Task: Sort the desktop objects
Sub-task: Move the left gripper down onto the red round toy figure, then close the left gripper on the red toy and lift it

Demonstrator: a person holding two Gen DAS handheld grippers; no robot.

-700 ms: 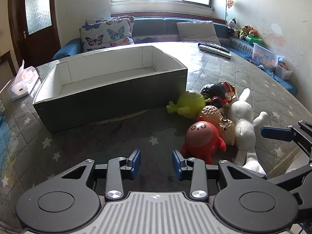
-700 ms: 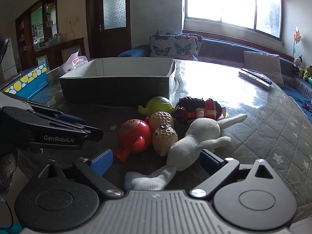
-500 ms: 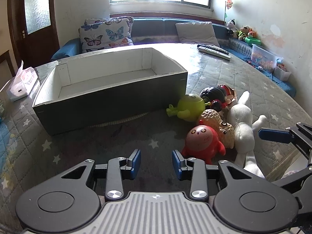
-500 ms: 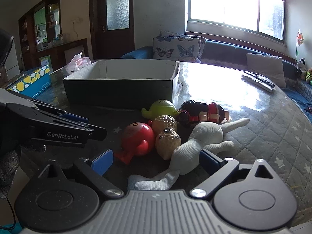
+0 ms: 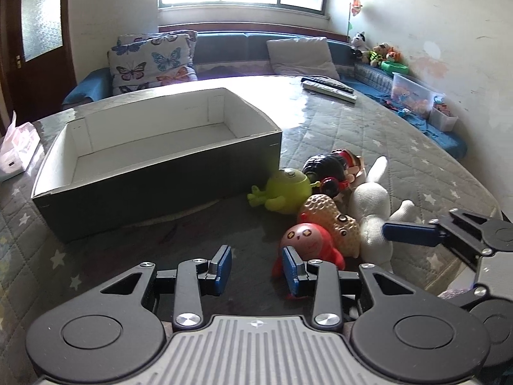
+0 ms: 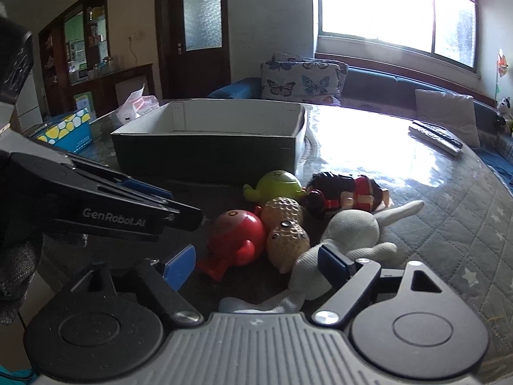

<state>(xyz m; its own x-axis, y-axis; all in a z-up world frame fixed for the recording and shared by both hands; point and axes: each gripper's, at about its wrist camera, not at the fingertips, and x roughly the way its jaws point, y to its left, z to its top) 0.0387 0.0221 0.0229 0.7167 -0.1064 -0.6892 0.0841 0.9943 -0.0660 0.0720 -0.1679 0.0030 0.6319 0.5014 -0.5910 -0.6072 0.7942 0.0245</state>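
A dark box with a white inside stands empty on the quilted table. To its right lies a huddle of toys: a green one, a black-and-red doll, a peanut-shaped one, a red round one and a white plush rabbit. My left gripper is open and empty, its right finger just beside the red toy. My right gripper stands wide open over the red toy, the peanut toy and the rabbit, gripping none of them.
Two remote controls lie at the table's far side. A tissue pack sits left of the box, and a blue dotted carton beyond it. The table's edge runs close by on the near right. A sofa with cushions lines the back.
Both grippers have moved forward toward the toys, which now appear closer. The left gripper's right finger has come up beside the red toy. Neither gripper's opening has visibly changed.
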